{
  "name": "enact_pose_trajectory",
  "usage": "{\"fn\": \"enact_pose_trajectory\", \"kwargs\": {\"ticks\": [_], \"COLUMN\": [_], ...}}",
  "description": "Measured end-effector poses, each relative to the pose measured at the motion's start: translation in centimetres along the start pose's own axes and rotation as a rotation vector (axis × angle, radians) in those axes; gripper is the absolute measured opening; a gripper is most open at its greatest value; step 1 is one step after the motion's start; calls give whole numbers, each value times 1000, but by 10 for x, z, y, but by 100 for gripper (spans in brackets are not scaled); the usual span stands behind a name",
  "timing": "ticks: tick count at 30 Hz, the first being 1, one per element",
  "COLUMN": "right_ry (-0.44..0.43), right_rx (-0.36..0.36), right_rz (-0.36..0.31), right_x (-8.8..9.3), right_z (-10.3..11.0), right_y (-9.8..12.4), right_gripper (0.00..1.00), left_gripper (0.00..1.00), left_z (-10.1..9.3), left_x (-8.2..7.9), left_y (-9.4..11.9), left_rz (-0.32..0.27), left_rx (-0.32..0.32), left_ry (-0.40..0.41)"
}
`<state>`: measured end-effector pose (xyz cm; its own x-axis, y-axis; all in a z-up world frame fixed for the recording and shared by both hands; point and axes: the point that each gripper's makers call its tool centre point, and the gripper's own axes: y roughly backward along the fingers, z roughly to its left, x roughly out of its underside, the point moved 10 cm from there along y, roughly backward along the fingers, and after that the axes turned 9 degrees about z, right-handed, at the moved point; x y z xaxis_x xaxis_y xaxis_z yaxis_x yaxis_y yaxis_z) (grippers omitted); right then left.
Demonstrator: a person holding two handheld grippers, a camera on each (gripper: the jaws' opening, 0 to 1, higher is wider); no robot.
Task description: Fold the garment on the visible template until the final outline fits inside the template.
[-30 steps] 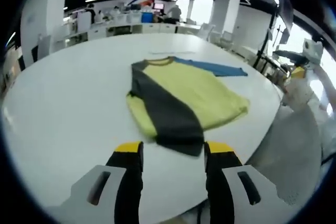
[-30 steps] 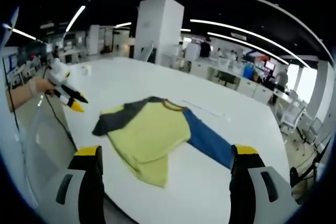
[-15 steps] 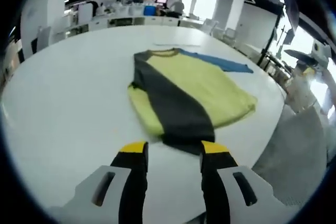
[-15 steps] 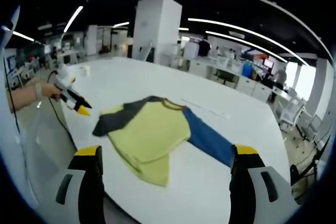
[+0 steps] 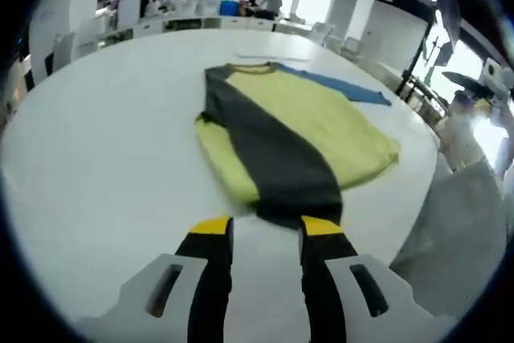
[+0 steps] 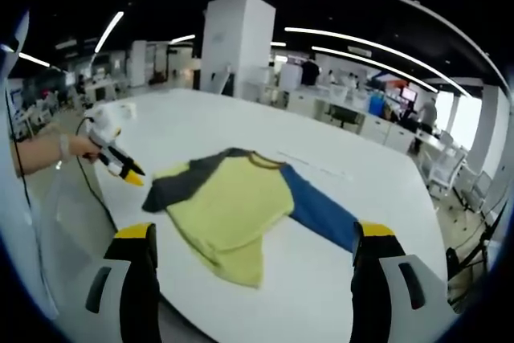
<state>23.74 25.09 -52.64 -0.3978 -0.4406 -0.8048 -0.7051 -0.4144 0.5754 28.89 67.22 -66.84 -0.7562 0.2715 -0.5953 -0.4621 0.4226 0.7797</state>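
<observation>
Moved: left tongs (image 5: 263, 226) closer to the dark sleeve (image 5: 281, 162), jaws narrower, a gap left | right tongs (image 6: 250, 234) wide apart, idle | shirt (image 6: 233, 202) flat on worktop (image 5: 104, 118) | step: sleeve pickup | next: pinch cuff, fold inward

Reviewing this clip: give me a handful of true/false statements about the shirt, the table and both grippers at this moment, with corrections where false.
1. The shirt lies on a white table. True.
2. The dark grey sleeve is folded across the yellow body. True.
3. The blue sleeve is folded over the body too. False: it lies stretched out flat on the table, away from the body.
4. The right gripper is shut on the shirt's hem. False: its jaws stand wide apart and hold nothing.
5. The left gripper points at the end of the grey sleeve, jaws apart. True.
6. The shirt hangs over the table's edge. False: it lies wholly on the tabletop.
</observation>
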Motion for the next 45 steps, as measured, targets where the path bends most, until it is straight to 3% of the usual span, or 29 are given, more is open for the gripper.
{"fn": "enact_pose_trajectory", "kwargs": {"ticks": [12, 21, 33, 45], "right_ry": [-32, -51, -45, -30], "right_rx": [37, 64, 84, 91], "right_rz": [-6, 2, 1, 5], "right_x": [3, 6, 0, -7], "right_z": [11, 18, 24, 28], "right_y": [3, 5, 9, 8], "right_gripper": [100, 100, 100, 100], "left_gripper": [28, 23, 17, 17], "left_z": [7, 14, 11, 7], "left_x": [-1, -3, -7, -10], "left_y": [-18, -25, -28, -30], "left_rz": [37, 21, 48, 95], "left_rx": [34, 44, 61, 22], "left_ry": [-25, -37, -121, -272]}}
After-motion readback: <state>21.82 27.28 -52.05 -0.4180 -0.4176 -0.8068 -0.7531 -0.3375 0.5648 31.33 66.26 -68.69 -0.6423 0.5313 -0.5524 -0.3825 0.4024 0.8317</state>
